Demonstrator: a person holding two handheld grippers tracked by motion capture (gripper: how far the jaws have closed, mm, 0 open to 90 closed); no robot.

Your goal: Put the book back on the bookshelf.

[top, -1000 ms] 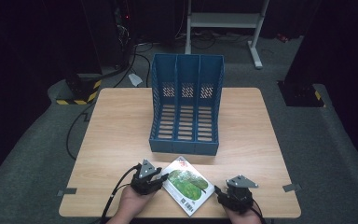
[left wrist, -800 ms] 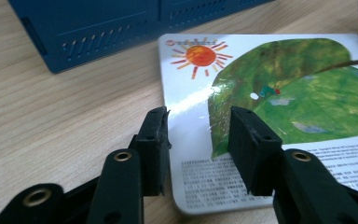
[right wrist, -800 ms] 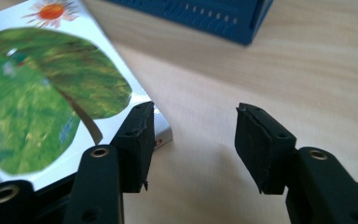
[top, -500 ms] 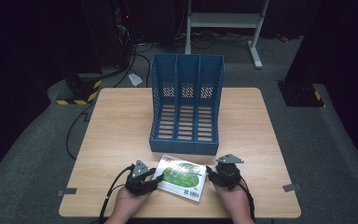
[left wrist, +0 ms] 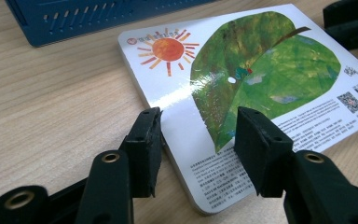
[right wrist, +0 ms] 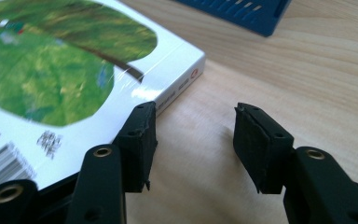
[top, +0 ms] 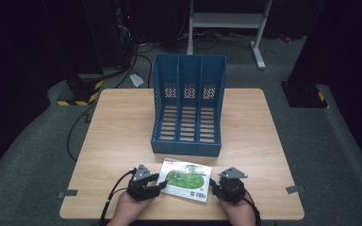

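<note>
The thin white board book with a green leaf cover (top: pixel 186 181) lies flat at the table's near edge between both grippers, long axis left-right; the left gripper (left wrist: pixel 196 140), jaws just widened, straddles its near corner, while the right gripper (right wrist: pixel 193 140), jaws parted and just narrowed, flanks its spine.

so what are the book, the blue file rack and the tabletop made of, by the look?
Book: thick board pages with a glossy laminated cover, likely; glare streaks on the print, chunky rounded edge.
Blue file rack: moulded plastic, matte; uniform colour, slotted floor and perforated back.
Tabletop: light wood-grain laminate, probably over board; even printed-looking grain, low sheen.
</note>
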